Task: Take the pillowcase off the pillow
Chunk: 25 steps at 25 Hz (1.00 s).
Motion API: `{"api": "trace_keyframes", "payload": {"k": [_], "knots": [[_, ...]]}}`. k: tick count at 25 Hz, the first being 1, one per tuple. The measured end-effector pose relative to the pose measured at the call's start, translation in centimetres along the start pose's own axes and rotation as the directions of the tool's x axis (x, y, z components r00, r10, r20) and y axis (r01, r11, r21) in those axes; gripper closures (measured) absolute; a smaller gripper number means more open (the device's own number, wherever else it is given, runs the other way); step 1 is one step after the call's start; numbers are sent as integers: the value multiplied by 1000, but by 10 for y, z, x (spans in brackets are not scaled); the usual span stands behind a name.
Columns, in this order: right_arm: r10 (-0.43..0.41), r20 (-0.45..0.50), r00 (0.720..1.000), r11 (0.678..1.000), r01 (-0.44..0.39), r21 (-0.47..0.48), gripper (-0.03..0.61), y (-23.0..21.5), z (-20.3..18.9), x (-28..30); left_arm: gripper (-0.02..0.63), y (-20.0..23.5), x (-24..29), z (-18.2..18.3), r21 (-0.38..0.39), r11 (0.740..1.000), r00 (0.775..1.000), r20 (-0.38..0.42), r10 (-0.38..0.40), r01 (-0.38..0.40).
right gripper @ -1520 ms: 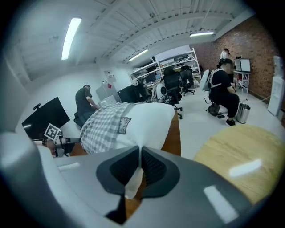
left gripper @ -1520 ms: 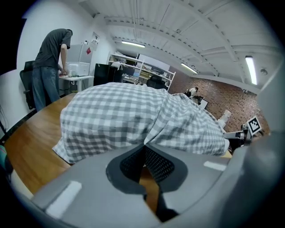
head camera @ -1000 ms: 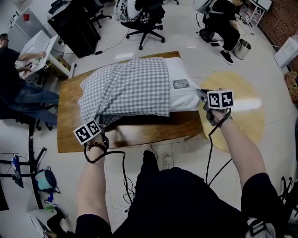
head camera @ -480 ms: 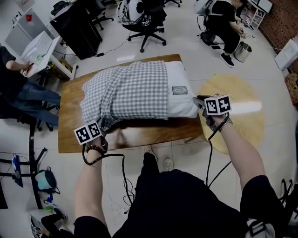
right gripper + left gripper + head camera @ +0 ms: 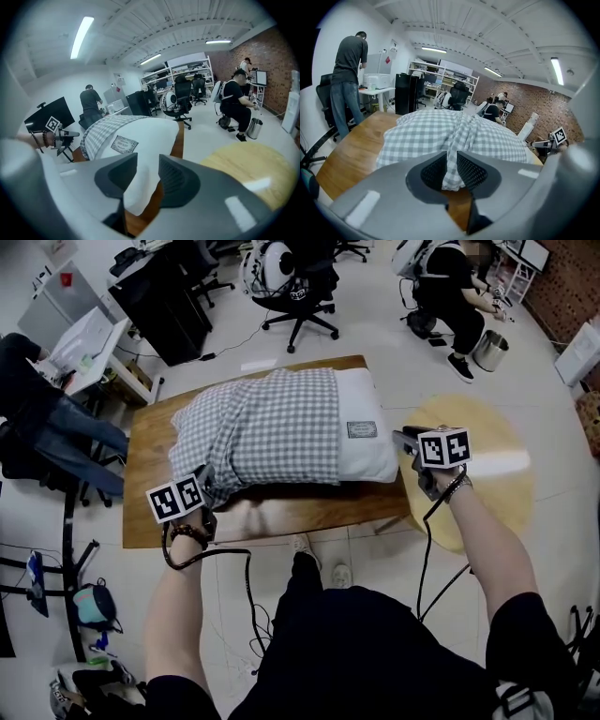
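A grey-checked pillowcase [image 5: 258, 427] covers the left two thirds of a white pillow [image 5: 366, 427] on the wooden table [image 5: 281, 507]. The pillow's right end, with its label [image 5: 123, 144], sticks out bare. My left gripper [image 5: 204, 486] is at the case's near left corner. Its jaws have just been opening, and a fold of checked cloth [image 5: 451, 164] still hangs between the pads. My right gripper [image 5: 401, 439] is at the pillow's right edge. Its jaws have also just been opening, and they stand wide round the pillow's white corner [image 5: 143, 187].
A round pale-yellow table [image 5: 487, 456] lies right of the wooden one. A person [image 5: 28, 381] stands at a white desk at far left. Beyond the table are an office chair [image 5: 300, 287] and a seated person [image 5: 450, 277]. My feet show under the near edge.
The left gripper has risen and moved in toward the pillow's near left corner. The right gripper has stayed at the pillow's right edge. The view has shifted slightly.
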State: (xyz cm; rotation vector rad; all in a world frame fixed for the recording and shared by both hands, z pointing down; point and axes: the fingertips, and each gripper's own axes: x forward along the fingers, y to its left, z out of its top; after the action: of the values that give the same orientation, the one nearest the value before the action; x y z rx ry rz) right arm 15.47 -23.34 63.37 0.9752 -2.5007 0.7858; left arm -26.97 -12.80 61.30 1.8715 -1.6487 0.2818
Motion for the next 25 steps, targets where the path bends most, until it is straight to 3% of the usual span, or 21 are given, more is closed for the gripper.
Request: {"api": "trace_keyframes", "payload": {"k": [11,25], "knots": [[18,33,999,999,-17,-32,413,22,46,-2,483,-67,3,75,182,979,996,-12,-88,88],[6,20,1000,998,-5,-55,408,16,101,29,442,-124,60,135,329,920,975,-133,-180,215]]}}
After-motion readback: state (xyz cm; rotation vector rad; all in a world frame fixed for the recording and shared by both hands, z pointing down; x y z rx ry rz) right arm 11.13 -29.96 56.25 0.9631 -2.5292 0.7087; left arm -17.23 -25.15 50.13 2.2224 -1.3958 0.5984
